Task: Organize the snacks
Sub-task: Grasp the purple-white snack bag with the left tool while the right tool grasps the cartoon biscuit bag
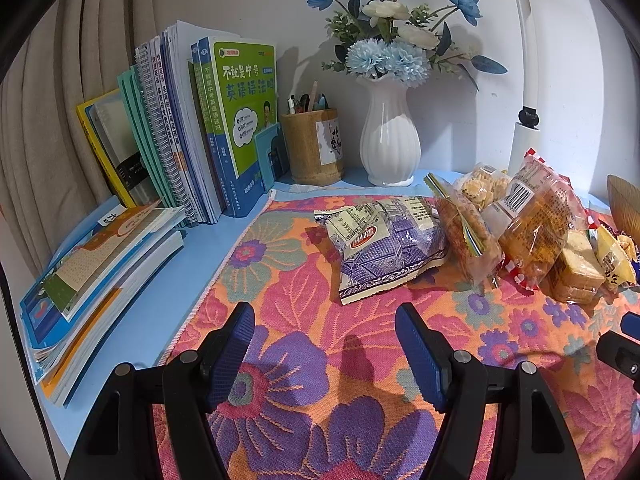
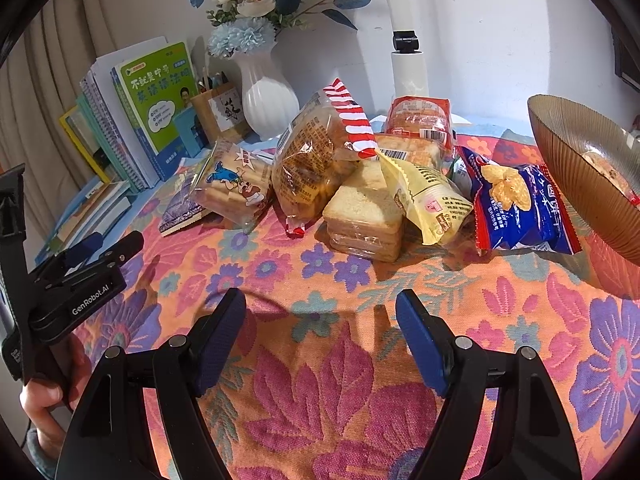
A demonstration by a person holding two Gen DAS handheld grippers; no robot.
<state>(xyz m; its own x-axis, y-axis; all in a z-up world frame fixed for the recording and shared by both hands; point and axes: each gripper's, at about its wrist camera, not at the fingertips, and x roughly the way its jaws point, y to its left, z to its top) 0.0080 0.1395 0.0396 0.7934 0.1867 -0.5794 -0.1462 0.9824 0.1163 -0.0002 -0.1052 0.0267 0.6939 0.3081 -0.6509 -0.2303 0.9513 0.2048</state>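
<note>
A heap of snack packs lies on the flowered cloth [image 2: 320, 360]. In the left wrist view a purple-and-white bag [image 1: 388, 244] lies nearest, with a clear bread bag [image 1: 536, 224] and wrapped toast slices [image 1: 580, 272] to its right. My left gripper [image 1: 325, 320] stands open above bare cloth, short of the purple bag. In the right wrist view I see a cartoon biscuit pack [image 2: 236, 184], the bread bag [image 2: 316, 160], toast slices [image 2: 366, 216], a yellow pack [image 2: 432, 200] and a blue chip bag [image 2: 520, 208]. My right gripper [image 2: 320, 308] is open over the cloth, apart from the heap.
Upright books [image 1: 192, 128] and a flat book stack [image 1: 100, 276] fill the left side. A pen holder [image 1: 314, 144] and a white flower vase [image 1: 390, 136] stand at the back. A brown ribbed bowl [image 2: 576, 184] sits at the right. A hand [image 2: 44, 396] holds the left gripper.
</note>
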